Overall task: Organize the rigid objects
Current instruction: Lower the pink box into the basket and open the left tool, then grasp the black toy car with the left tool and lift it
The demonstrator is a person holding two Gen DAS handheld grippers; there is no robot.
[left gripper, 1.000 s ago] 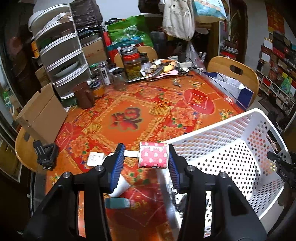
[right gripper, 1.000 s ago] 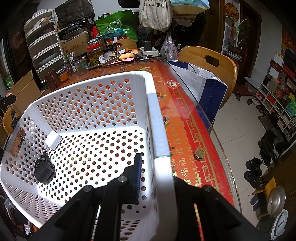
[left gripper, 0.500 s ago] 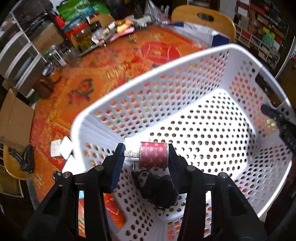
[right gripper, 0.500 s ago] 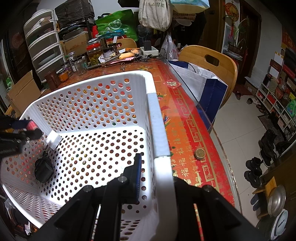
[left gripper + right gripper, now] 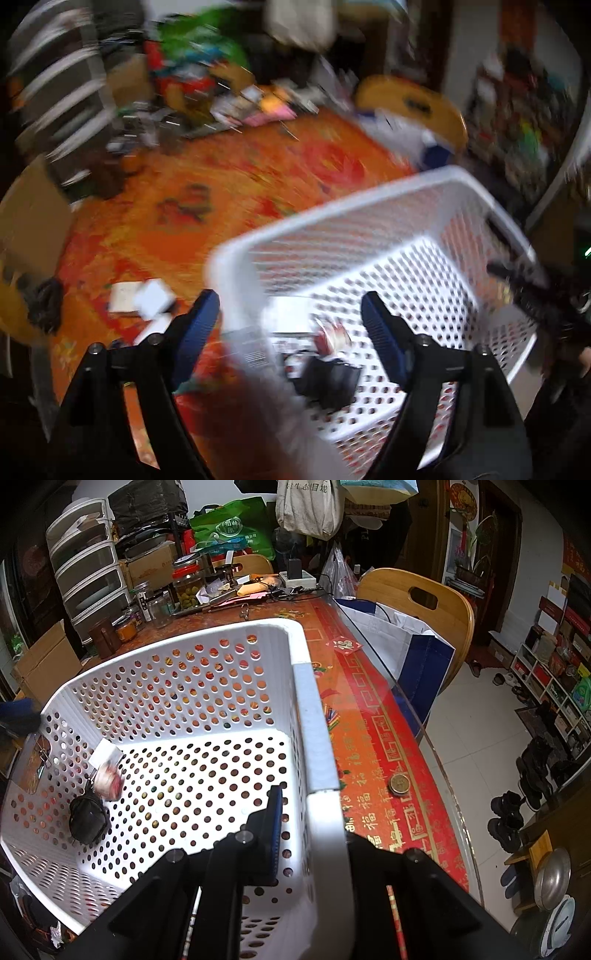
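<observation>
Currently your left gripper [image 5: 288, 317] stands apart, empty, above the basket [image 5: 314, 738]; your right gripper [image 5: 306, 823] clamps its rim; red-and-white roll [image 5: 108, 783] inside.

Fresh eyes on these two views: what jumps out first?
The big white perforated plastic basket fills both views, sitting on the orange-red patterned tablecloth. The right gripper is clamped on its near rim, while the left gripper hangs open over the basket's corner. Inside, at the far end, a small red-and-white roll lies beside a black adapter-like block.
</observation>
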